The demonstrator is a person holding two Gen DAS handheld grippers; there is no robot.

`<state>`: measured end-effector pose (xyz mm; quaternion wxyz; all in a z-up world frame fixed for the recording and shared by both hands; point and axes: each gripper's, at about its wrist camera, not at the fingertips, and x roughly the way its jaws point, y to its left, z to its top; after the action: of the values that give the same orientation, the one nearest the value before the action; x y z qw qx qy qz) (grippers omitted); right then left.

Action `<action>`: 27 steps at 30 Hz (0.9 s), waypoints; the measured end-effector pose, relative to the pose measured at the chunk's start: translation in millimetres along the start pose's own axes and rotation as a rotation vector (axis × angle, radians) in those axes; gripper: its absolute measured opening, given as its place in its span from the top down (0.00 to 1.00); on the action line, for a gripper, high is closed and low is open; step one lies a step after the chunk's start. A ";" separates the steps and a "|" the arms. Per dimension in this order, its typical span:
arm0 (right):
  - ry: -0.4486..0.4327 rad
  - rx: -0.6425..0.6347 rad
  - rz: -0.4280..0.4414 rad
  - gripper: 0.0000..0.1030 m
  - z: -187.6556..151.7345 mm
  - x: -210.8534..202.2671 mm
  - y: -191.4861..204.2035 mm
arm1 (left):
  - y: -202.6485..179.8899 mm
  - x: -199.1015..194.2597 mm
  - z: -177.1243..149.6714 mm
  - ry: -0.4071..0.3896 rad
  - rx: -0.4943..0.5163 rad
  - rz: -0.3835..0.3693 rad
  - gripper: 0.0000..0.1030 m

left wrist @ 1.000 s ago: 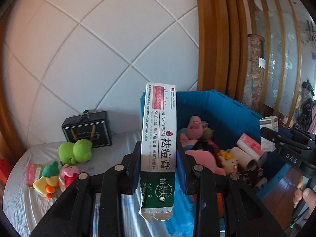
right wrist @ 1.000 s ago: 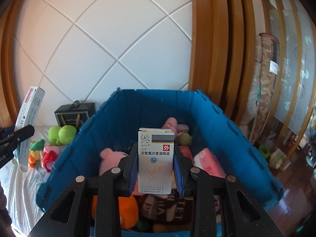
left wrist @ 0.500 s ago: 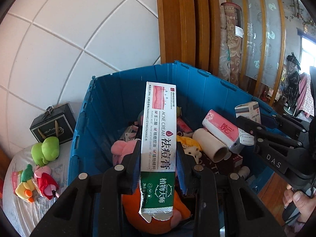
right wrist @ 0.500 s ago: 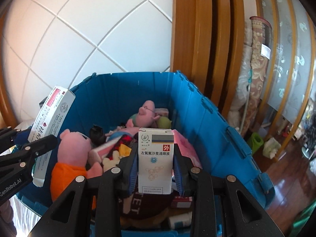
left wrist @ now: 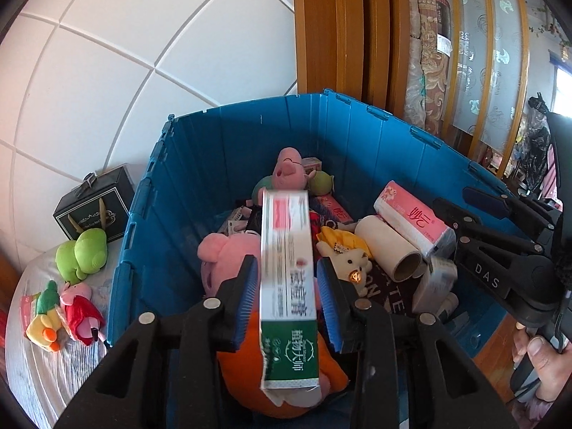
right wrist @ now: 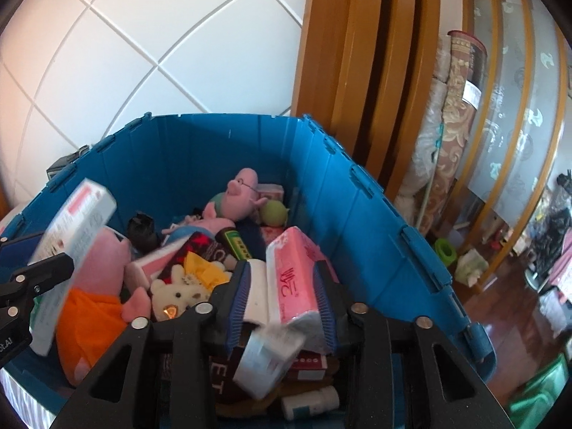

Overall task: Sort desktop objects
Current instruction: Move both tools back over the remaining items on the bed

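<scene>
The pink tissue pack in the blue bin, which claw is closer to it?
Right. The right claw hangs directly over the pink tissue pack; the left claw is off to the side, above the orange-dressed pig plush.

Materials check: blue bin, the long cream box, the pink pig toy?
Blue bin: looks like rigid moulded plastic, semi-gloss; ribbed walls, hinged rim segments. Acne cream box: printed paperboard, slightly glossy; torn, crumpled bottom flap. Pink pig toy: plush fabric, matte fuzzy nap, soft rounded shape; stuffing presumably inside.
</scene>
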<state>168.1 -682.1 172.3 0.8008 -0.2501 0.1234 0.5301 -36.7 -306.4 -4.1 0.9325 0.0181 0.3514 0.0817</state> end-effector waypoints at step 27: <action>-0.361 0.033 0.276 0.00 36.5 -119.3 107.9 | 184.0 -107.7 -62.7 -0.172 -0.292 0.116 0.41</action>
<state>18.8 -722.9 229.3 0.7339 -0.1187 0.0199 0.6685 -183.4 -144.3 35.8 0.9456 -0.0903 0.2530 0.1835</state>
